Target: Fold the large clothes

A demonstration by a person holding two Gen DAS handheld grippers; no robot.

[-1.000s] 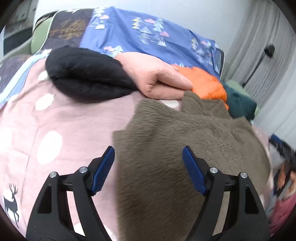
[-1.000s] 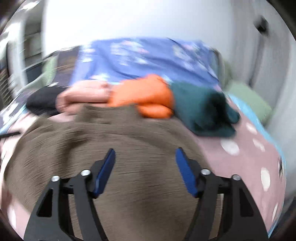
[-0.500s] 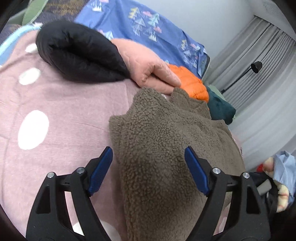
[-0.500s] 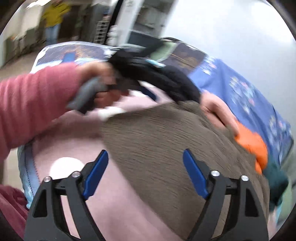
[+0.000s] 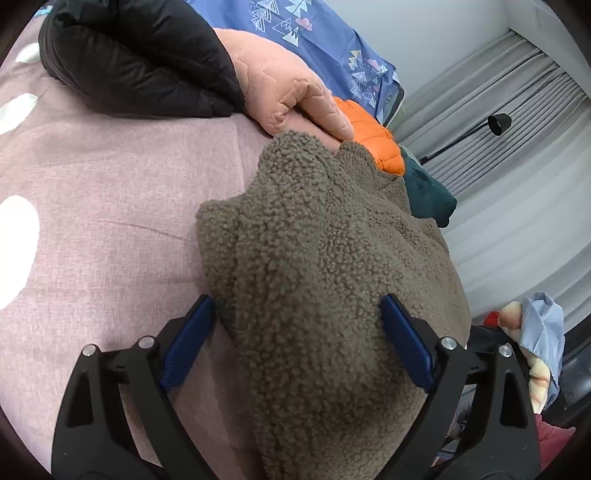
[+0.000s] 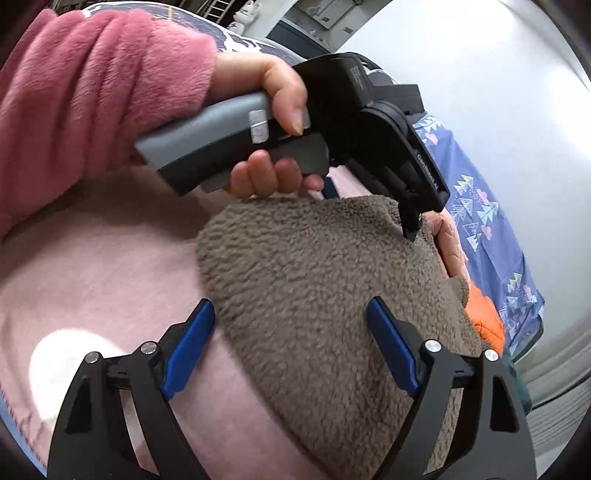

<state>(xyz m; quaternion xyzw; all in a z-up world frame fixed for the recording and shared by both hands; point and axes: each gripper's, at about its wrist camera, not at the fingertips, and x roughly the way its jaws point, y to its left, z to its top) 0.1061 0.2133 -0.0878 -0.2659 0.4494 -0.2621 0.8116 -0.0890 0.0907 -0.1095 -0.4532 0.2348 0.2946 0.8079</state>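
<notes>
A brown fleece garment lies folded on the pink dotted bedspread. My left gripper points down at its near left edge. Its jaws are opening, they straddle the fleece, and the blue pads do not press on it. In the right wrist view my right gripper stands open over another edge of the same fleece, its pads also clear of the cloth. Farther back in that view, a hand in a pink sleeve holds the left gripper low over the fleece.
Folded clothes line the far side of the bed: a black puffer jacket, a peach quilted piece, an orange puffer and a dark green garment. A blue patterned cloth lies behind them, and grey curtains hang to the right.
The left gripper has sunk closer to the fleece and its jaws have spread. The right gripper has swung round and rolled, from facing the clothes pile to facing the left hand.
</notes>
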